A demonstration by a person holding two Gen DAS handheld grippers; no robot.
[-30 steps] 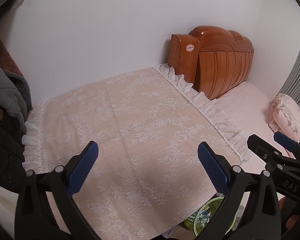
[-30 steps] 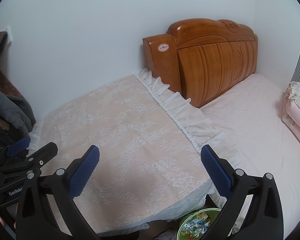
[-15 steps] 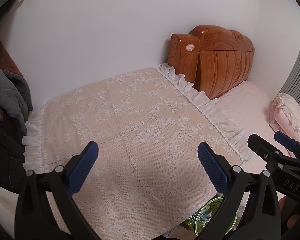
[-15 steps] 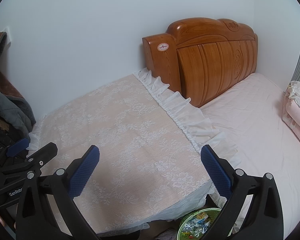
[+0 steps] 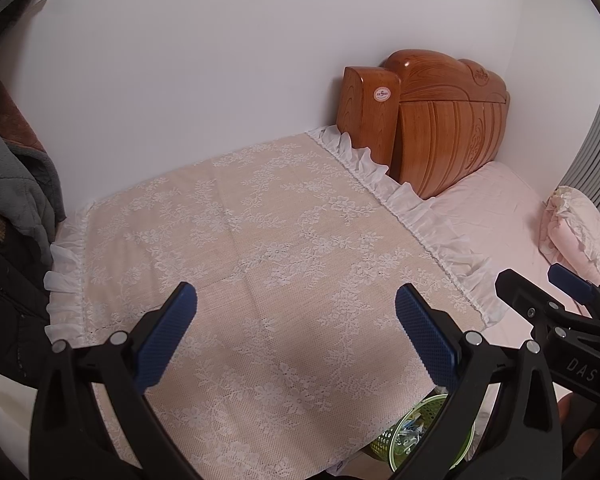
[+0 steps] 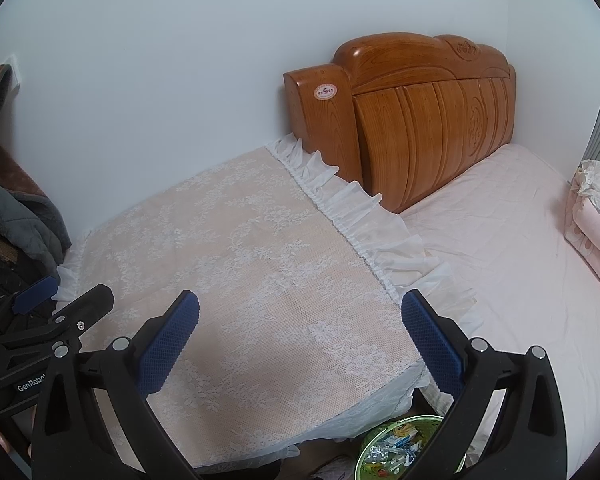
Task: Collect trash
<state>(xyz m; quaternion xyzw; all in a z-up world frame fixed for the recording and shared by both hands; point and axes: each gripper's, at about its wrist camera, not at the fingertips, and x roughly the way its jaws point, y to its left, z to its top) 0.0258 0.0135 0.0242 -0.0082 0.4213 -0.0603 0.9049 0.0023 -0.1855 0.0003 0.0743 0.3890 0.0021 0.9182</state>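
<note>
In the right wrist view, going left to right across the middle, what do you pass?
Hanging clothes → lace cloth → white ruffle trim → pink bed sheet → folded pink quilt.

In front of me a low counter stands against the wall, covered by a peach lace cloth with a white ruffled edge. Just beside it on my right is the bed, its pink sheet smooth, a folded pink quilt lying at its far side. On the floor by the counter's corner sits a green basket of wrappers.
</note>
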